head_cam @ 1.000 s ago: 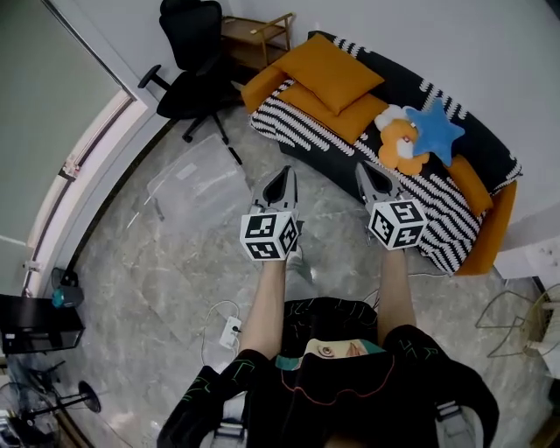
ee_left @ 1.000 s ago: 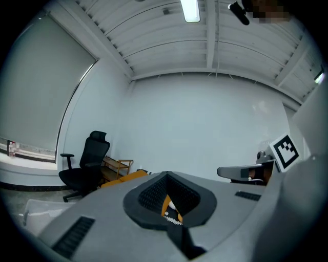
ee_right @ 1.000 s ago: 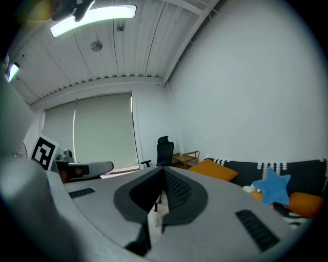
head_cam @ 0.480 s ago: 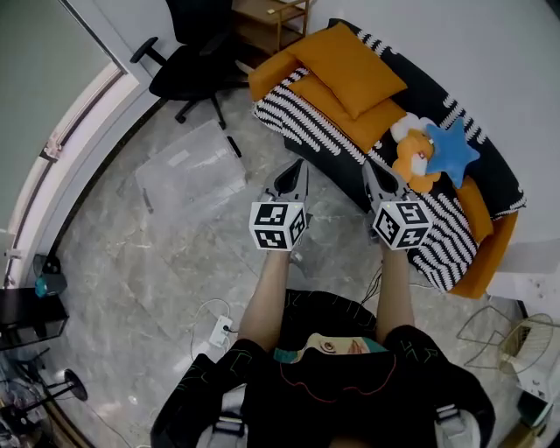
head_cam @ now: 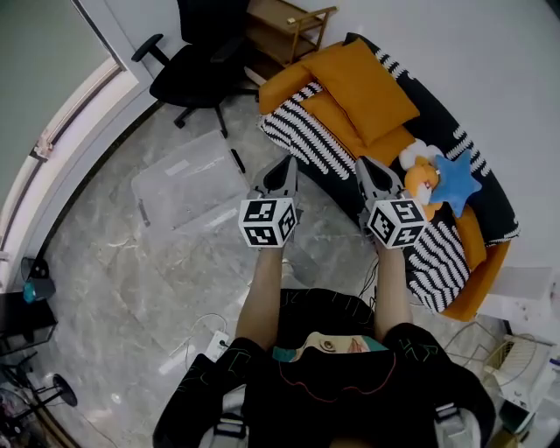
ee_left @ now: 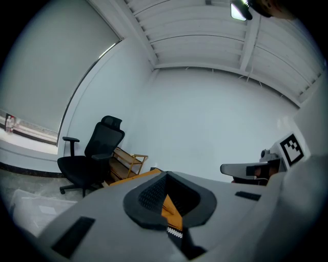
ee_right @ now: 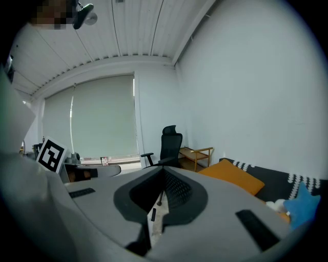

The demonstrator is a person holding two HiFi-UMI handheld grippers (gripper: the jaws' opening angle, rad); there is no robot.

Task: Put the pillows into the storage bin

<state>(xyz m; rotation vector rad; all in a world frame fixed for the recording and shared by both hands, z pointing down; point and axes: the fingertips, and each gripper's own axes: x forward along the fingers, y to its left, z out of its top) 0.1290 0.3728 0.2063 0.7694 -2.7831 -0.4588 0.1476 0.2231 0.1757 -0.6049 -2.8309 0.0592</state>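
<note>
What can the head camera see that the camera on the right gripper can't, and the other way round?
Only the head view: the clear bin and a white power strip on the floor. Only the right gripper view: the slatted ceiling. Both: the black chair, the wooden shelf, the orange pillow and the blue star on the sofa.

Soft, even daylight filled the room, brightest at the blind-covered window, while a ceiling lamp glared white, the glossy floor held only faint shadows, and both gripper views bulged fisheye-round with black corners.
</note>
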